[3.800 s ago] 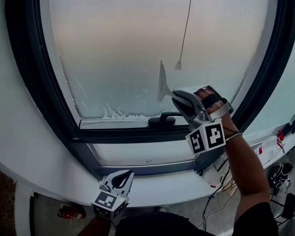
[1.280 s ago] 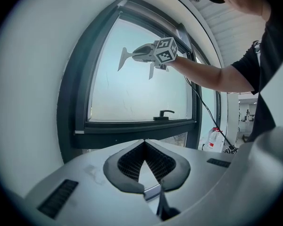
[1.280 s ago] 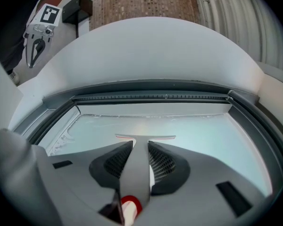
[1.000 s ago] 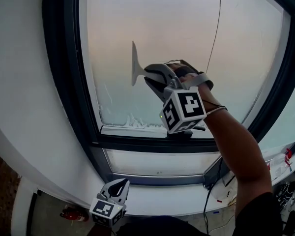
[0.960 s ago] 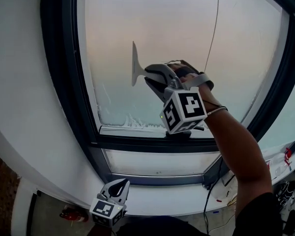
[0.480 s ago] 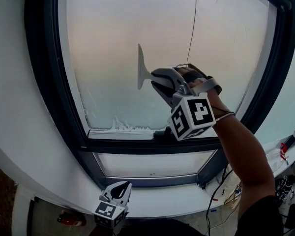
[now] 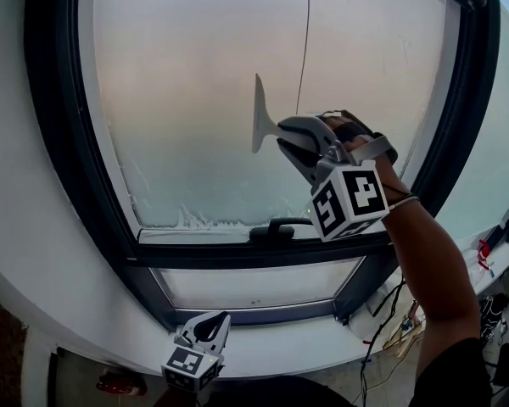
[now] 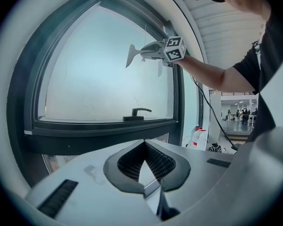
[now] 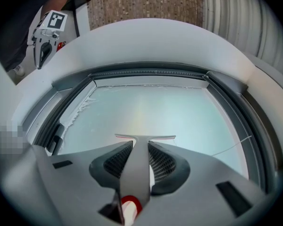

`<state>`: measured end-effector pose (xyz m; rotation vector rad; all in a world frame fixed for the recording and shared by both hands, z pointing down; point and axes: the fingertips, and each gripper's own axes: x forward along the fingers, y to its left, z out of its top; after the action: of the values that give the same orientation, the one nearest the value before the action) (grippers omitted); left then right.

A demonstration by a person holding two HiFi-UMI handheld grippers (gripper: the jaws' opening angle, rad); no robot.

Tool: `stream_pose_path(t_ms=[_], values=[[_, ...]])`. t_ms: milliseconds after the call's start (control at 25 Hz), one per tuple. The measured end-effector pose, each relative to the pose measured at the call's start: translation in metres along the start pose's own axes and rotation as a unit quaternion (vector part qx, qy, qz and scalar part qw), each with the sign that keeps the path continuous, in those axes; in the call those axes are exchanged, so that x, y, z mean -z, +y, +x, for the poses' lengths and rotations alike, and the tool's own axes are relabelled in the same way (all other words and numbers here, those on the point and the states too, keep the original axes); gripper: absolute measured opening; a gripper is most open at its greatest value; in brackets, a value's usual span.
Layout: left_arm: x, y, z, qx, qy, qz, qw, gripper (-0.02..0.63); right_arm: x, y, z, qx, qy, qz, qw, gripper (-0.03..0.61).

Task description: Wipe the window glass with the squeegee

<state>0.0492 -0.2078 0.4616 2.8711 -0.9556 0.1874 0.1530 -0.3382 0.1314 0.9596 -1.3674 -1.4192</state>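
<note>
The right gripper [image 7: 282, 131] was clamped on the handle of the squeegee [image 7: 260, 113], whose blade stood upright and looked pressed to the window glass [image 7: 178, 83]. Over the last second it had slid from near the pane's left edge to mid-pane, just beside the hanging cord [image 7: 305, 41], so a sideways stroke seemed under way. Foam [image 7: 199, 220] lay along the pane's bottom edge. The left gripper [image 7: 205, 329], jaws together on nothing, hung below the sill.

The window glass [image 7: 195, 100] looks hazy and matt, the squeegee [image 7: 260, 119] smooth grey plastic.
</note>
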Motion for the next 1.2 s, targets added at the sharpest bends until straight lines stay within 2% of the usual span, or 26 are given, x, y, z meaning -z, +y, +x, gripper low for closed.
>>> stream_pose_path(t_ms=[440,800,1000,1200], values=[[-0.005,-0.009,0.010,0.013,0.000,0.006,0.9999,0.001,0.039,-0.003,-0.014,-0.001,0.027,0.024,0.999,0.091],[-0.010,-0.002,0.010,0.016,-0.002,0.009,0.9998,0.002,0.045,-0.002,-0.014,-0.003,0.036,0.033,0.999,0.092],[-0.013,0.010,0.004,0.010,-0.001,0.014,0.9999,0.002,0.023,-0.005,-0.011,0.000,0.015,0.037,0.999,0.091],[-0.029,0.032,-0.009,-0.007,-0.012,0.025,0.9996,0.002,-0.026,-0.018,-0.008,0.007,-0.041,0.051,0.998,0.091]])
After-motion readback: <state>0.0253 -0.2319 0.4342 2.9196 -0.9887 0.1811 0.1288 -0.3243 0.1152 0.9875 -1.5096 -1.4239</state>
